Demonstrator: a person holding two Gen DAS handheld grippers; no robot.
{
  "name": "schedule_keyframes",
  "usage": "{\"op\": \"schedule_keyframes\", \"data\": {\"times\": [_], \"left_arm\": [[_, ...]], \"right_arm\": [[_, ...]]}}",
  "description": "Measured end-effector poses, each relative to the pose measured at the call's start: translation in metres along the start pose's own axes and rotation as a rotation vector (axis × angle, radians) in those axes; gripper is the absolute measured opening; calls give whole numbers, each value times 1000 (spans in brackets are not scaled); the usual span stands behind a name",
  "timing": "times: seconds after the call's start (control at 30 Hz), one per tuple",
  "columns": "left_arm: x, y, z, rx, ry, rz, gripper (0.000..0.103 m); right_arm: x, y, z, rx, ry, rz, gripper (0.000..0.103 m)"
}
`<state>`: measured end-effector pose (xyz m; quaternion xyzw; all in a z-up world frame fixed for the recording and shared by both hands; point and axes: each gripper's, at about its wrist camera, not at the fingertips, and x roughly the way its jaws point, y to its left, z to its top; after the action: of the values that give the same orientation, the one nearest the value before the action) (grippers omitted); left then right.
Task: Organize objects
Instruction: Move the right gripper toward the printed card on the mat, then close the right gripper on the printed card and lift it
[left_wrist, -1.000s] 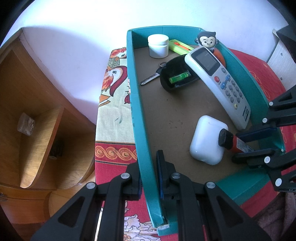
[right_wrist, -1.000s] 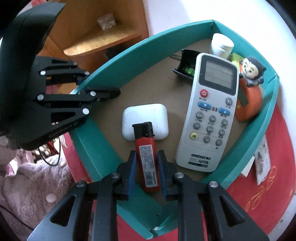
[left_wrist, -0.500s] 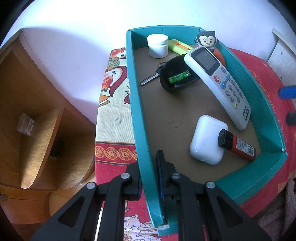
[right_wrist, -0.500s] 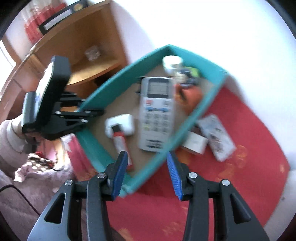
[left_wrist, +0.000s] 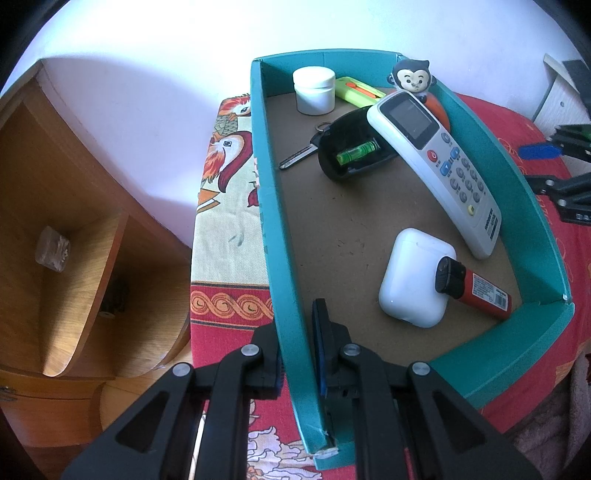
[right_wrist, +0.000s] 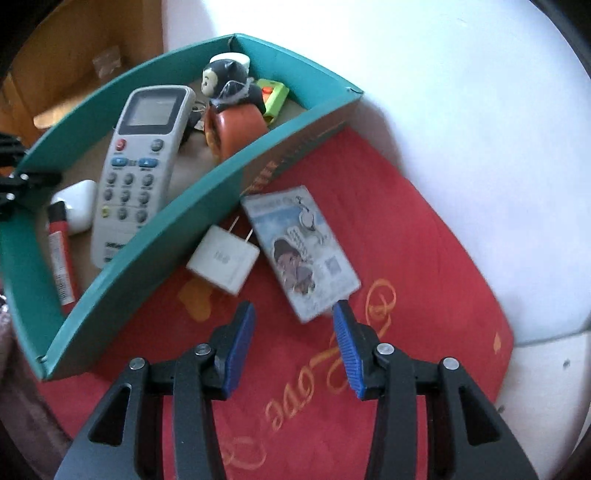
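A teal box (left_wrist: 532, 206) (right_wrist: 177, 218) stands on a red cloth. It holds a white remote (left_wrist: 436, 158) (right_wrist: 136, 158), a white earbud case (left_wrist: 413, 277), a red lighter (left_wrist: 476, 288) (right_wrist: 61, 266), a monkey figure (left_wrist: 412, 79) (right_wrist: 229, 107), a white jar (left_wrist: 314, 90), a key and a black case. My left gripper (left_wrist: 297, 343) is shut on the box's left wall. My right gripper (right_wrist: 293, 332) is open and empty above the cloth, just short of a picture card (right_wrist: 303, 251) and a white plug adapter (right_wrist: 223, 260) outside the box.
A wooden corner shelf (left_wrist: 74, 240) stands to the left of the box. A white wall (right_wrist: 461, 129) rises behind the cloth. A white cabinet edge (left_wrist: 557, 99) shows at the far right.
My right gripper let go of the red lighter inside the box, opened, and moved out to the right over the cloth. The left gripper has not moved.
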<state>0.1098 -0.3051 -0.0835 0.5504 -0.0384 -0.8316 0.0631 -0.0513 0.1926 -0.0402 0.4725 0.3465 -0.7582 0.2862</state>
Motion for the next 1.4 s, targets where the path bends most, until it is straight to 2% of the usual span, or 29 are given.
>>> {"op": "schedule_keyframes", "data": {"times": [0.17, 0.27, 0.47, 0.53, 0.63, 0.7, 0.73, 0.83, 0.87, 0.93, 1.0, 1.2, 1.27, 1.4], "left_arm": [[0, 0, 1, -2, 0, 1, 10], [0, 0, 1, -1, 0, 1, 10], [0, 1, 0, -3, -1, 1, 10], [0, 1, 1, -3, -1, 1, 10], [0, 1, 0, -3, 0, 2, 10], [0, 1, 1, -3, 0, 1, 10], [0, 1, 0, -4, 0, 1, 10], [0, 1, 0, -2, 0, 2, 10], [0, 1, 0, -2, 0, 1, 10], [0, 2, 1, -3, 2, 2, 10], [0, 2, 0, -2, 2, 5, 10], [-1, 2, 1, -5, 6, 10, 10], [-1, 2, 1, -9, 7, 12, 10], [1, 6, -3, -15, 7, 15, 10]], "right_arm": [[12, 0, 12, -44, -4, -19, 45], [13, -9, 16, -11, -7, 1, 44], [9, -33, 16, 123, -28, 84, 17], [6, -39, 16, 155, -40, 102, 12], [3, -47, 18, 171, -55, 87, 10], [4, -51, 21, 164, -53, 112, 10], [5, -52, 22, 155, -46, 121, 13], [7, -52, 20, 79, -11, 109, 33], [6, -41, 17, 58, 6, 100, 38], [11, -41, 22, 8, 39, 82, 38], [16, -42, 28, -41, 64, 106, 40], [29, -42, 50, -188, 124, 184, 61], [34, -46, 55, -198, 145, 192, 72], [41, -62, 55, -104, 174, 262, 72]]}}
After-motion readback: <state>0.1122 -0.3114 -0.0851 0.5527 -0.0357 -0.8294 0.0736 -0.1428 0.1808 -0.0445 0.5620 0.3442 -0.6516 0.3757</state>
